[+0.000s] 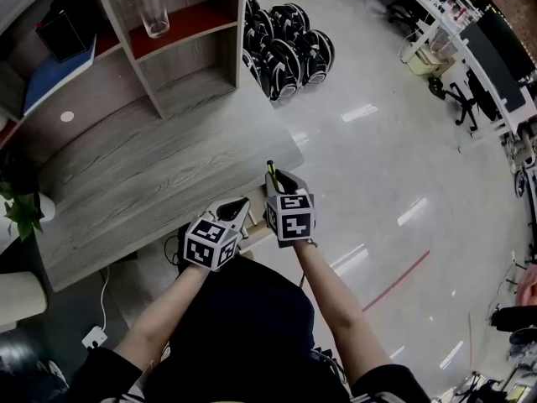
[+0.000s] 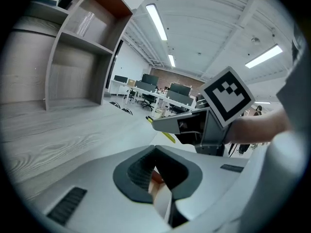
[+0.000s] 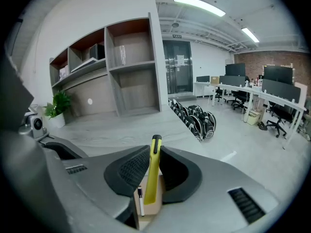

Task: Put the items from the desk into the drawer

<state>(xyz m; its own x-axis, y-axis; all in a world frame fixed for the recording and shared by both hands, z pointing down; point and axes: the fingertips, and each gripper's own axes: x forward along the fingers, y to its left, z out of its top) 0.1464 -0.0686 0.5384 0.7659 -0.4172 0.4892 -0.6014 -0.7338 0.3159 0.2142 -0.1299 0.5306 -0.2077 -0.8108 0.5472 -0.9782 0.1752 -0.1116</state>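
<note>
My right gripper (image 1: 275, 177) is shut on a yellow cutter with a black tip (image 3: 152, 174), which stands upright between its pads (image 3: 132, 168). It hangs just off the front right corner of the grey wooden desk (image 1: 143, 175), over an open light-wood drawer (image 3: 151, 209). A white marker with a black cap (image 3: 140, 201) lies in that drawer. My left gripper (image 1: 241, 206) sits close beside the right one at the desk's edge; its jaws meet at the tips (image 2: 155, 155) with nothing seen between them. The cutter (image 2: 168, 136) also shows in the left gripper view.
Shelves stand at the desk's back, with a drinking glass (image 1: 153, 11) in one bay. A potted plant (image 1: 21, 212) is at the desk's left end. Black wheeled devices (image 1: 284, 49) are parked on the floor beyond the desk. A power strip (image 1: 94, 337) lies under it.
</note>
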